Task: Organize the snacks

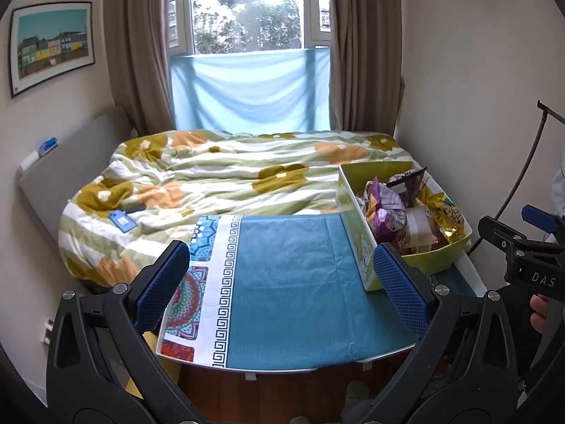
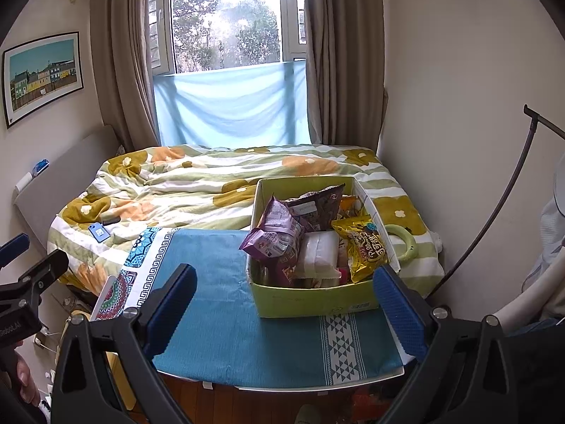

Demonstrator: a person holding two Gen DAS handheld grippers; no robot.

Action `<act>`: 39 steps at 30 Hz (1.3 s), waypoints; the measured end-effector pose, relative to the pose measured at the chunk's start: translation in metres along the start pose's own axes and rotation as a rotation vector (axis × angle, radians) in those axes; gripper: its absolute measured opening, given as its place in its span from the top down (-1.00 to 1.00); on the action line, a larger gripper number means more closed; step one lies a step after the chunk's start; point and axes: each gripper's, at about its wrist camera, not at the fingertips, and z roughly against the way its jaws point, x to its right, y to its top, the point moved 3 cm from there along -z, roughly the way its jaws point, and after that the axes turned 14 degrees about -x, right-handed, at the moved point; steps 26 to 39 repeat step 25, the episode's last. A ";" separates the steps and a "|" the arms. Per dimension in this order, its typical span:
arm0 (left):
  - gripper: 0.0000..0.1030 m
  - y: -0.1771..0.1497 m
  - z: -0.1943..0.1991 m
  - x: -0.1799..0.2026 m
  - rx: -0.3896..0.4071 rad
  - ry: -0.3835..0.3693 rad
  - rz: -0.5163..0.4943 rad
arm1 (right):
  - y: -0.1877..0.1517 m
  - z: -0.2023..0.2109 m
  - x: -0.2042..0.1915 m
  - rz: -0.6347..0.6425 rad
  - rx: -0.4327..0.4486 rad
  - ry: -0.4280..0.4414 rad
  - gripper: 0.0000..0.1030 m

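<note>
Left wrist view
Left gripper (image 1: 280,288): jaws wide apart, empty, over the teal cloth (image 1: 289,282) on the table (image 1: 247,371).
Snack box (image 1: 360,243): green, open-topped, on the cloth's far right corner, just beyond the right jaw.
Snacks: a purple packet (image 1: 386,208) and a gold packet (image 1: 446,212) inside the box.
Bed (image 1: 212,176): behind the box, flowered quilt.
Right gripper (image 1: 522,247): right of the box, only partly seen.

Right wrist view
Right gripper (image 2: 284,302): jaws wide apart, empty, in front of the box (image 2: 314,298).
Box contents: purple packet (image 2: 279,229), white packet (image 2: 317,252), yellow packet (image 2: 363,247), dark packet (image 2: 317,205) at the back.
Green ring (image 2: 402,243): on the bed, right of the box.
</note>
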 end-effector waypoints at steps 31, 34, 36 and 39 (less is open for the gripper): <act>-1.00 0.005 0.002 -0.001 0.060 0.013 0.012 | 0.000 -0.004 -0.001 0.002 -0.008 0.000 -0.93; -1.00 0.005 0.002 -0.001 0.060 0.013 0.012 | 0.000 -0.004 -0.001 0.002 -0.008 0.000 -0.93; -1.00 0.005 0.002 -0.001 0.060 0.013 0.012 | 0.000 -0.004 -0.001 0.002 -0.008 0.000 -0.93; -1.00 0.005 0.002 -0.001 0.060 0.013 0.012 | 0.000 -0.004 -0.001 0.002 -0.008 0.000 -0.93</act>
